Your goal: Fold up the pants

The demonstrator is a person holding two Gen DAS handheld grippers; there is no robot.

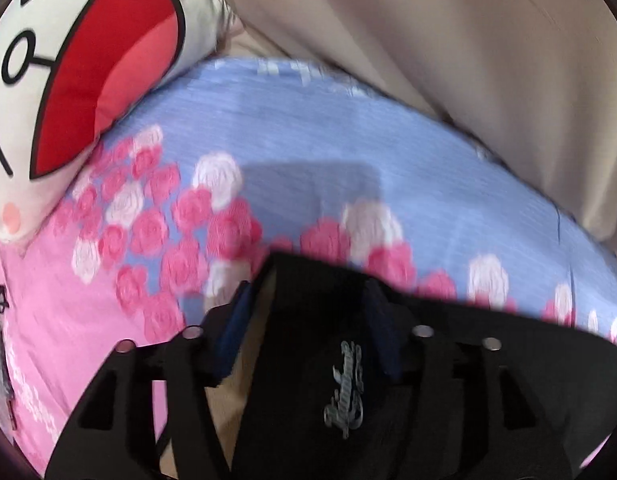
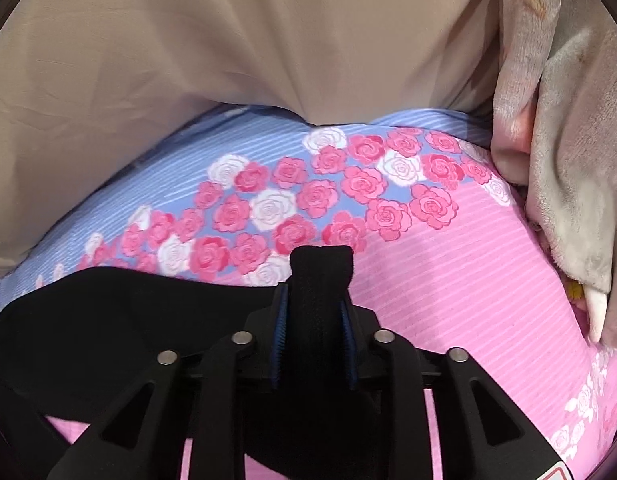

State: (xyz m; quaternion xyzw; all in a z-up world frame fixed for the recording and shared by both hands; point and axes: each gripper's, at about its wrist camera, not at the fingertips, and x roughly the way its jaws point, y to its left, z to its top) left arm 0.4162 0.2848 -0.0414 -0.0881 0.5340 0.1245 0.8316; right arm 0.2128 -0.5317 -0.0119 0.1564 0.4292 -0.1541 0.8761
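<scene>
The black pants (image 1: 308, 400) lie on a bed sheet (image 1: 300, 128) printed blue and pink with roses. A silver logo (image 1: 345, 388) shows on the cloth. My left gripper (image 1: 308, 312) stands open astride a fold of them, with a beige gap between its left pad (image 1: 230, 340) and the cloth. In the right wrist view the pants (image 2: 88, 312) spread to the left over the sheet (image 2: 468, 264). My right gripper (image 2: 314, 312) is shut on a bunched fold of them that sticks up past the fingertips and fills the space between both blue pads.
A white cushion (image 1: 68, 80) with a red cartoon mouth lies at the upper left. Beige cloth (image 1: 468, 60) (image 2: 228, 40) borders the sheet's far side. A grey-pink plush blanket (image 2: 568, 160) hangs at the right.
</scene>
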